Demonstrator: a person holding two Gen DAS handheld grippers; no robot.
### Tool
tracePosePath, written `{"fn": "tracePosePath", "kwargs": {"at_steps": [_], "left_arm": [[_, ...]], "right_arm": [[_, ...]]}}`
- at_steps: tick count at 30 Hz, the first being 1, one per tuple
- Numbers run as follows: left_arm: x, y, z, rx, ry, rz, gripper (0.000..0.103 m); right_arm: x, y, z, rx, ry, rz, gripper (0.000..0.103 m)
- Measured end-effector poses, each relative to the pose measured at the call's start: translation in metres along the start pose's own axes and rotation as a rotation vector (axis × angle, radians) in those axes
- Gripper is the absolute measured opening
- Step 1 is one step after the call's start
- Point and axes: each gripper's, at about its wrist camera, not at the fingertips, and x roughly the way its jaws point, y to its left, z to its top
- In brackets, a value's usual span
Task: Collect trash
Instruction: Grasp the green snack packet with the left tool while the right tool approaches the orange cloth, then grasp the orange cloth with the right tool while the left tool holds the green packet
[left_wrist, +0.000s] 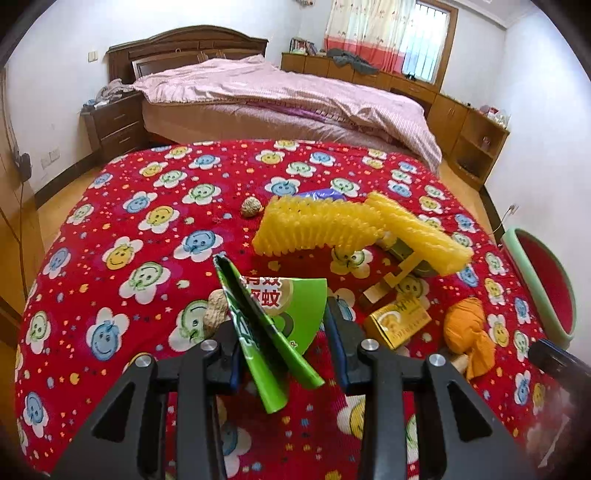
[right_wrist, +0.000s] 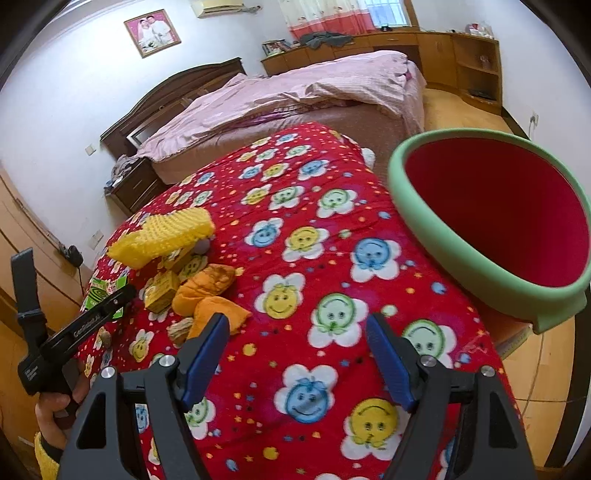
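Note:
My left gripper has a flattened green mosquito-coil box between its open fingers on the red flowered cloth; the jaws stand apart and do not clamp it. Beside it lie a peanut, yellow foam netting, a small yellow box, orange peel and a walnut. My right gripper is open and empty above the cloth, right of the orange peel. The green-rimmed red bin stands at the table's right edge.
A bed with a pink quilt lies behind the table. Wooden cabinets line the far wall. The left handheld gripper body shows at the left in the right wrist view. The bin rim shows at the right of the left wrist view.

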Motion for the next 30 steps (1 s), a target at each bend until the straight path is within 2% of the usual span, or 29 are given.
{"fn": "tracePosePath", "kwargs": {"at_steps": [8,13,21,26,30], "left_arm": [[-0.019,0.014,-0.001,-0.029,-0.044,0.000,0.037],[-0.014,0.022,0.001,-0.052,-0.027,-0.004,0.037],[0.003,0.030,0.003,-0.092,0.043,-0.028,0.037],[0.007,0.033,0.006,-0.105,0.061,-0.069,0.037],[0.015,0.034,0.005,-0.113,0.101,-0.096,0.037]], "right_arm": [[0.013,0.027,0.007,-0.045,0.012,0.024,0.078],[0.029,0.045,0.010,-0.079,0.034,0.022,0.078],[0.051,0.064,0.011,-0.103,0.064,-0.003,0.078],[0.057,0.071,0.011,-0.116,0.055,-0.016,0.068],[0.060,0.079,0.010,-0.135,0.054,-0.007,0.054]]}}
